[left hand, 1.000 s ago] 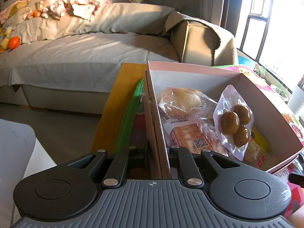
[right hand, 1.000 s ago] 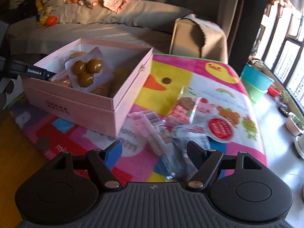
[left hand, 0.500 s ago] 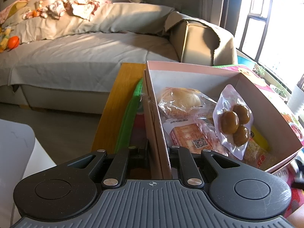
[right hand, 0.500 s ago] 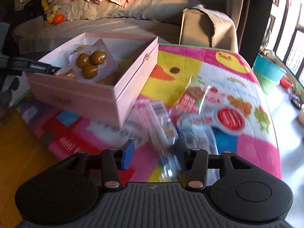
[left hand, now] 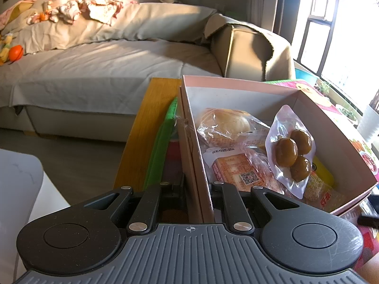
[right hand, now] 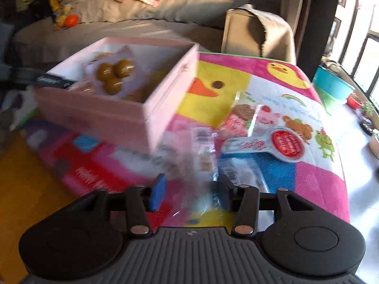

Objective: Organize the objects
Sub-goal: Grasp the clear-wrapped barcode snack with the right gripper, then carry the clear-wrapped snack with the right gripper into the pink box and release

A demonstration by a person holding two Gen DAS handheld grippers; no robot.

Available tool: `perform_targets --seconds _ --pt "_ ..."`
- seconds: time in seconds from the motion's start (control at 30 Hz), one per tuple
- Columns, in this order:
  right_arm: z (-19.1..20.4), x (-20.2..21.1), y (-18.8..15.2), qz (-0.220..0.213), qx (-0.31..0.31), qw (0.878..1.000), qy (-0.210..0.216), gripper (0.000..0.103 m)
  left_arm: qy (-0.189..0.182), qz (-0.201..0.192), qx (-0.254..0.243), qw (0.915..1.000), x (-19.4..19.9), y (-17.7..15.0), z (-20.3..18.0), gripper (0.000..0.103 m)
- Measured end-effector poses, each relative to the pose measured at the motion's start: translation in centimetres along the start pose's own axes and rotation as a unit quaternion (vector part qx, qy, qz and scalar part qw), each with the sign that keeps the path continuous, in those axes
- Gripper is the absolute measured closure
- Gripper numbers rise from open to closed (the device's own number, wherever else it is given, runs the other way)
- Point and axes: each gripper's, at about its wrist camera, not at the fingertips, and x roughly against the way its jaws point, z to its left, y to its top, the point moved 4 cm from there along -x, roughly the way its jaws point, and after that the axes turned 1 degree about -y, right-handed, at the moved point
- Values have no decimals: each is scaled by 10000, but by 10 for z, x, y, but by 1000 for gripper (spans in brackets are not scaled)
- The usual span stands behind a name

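A pink box (left hand: 336, 139) stands on a colourful mat (right hand: 315, 179). It holds a bagged bun (left hand: 225, 123), a pouch of brown eggs (left hand: 291, 151) and other snack packs. My left gripper (left hand: 199, 189) is shut on the box's near wall. The box also shows in the right wrist view (right hand: 113, 118), with the egg pouch (right hand: 115, 74) inside. My right gripper (right hand: 190, 194) straddles a clear snack packet (right hand: 203, 161) lying on the mat. Its jaws stand partly closed with a gap, and the view is blurred. More snack packs (right hand: 239, 120) lie beyond it.
A grey sofa (left hand: 106, 71) with clothes and toys runs behind the table. The wooden table edge (left hand: 142, 130) shows left of the mat. A teal tub (right hand: 331, 85) and plant pots stand by the window at right.
My right gripper has moved forward over the clear snack packet and its jaws have narrowed around it. The left gripper and the box have not moved.
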Motion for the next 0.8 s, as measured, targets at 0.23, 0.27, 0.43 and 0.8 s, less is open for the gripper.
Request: perform_targets --seconds 0.23,0.27,0.43,0.8 --pt "-4 -20 14 -108 -290 9995 111 43 -13 7 -7 10000 -1 1 0 88" --pt "0 -22 15 -133 -202 9997 101 42 -22 6 -7 10000 -1 1 0 88" --pt "8 -18 15 -100 -92 9998 139 57 -47 -7 -4 10000 0 0 2 88" --pt "29 53 -17 189 53 9995 245 69 -68 -48 -20 10000 -1 1 3 88"
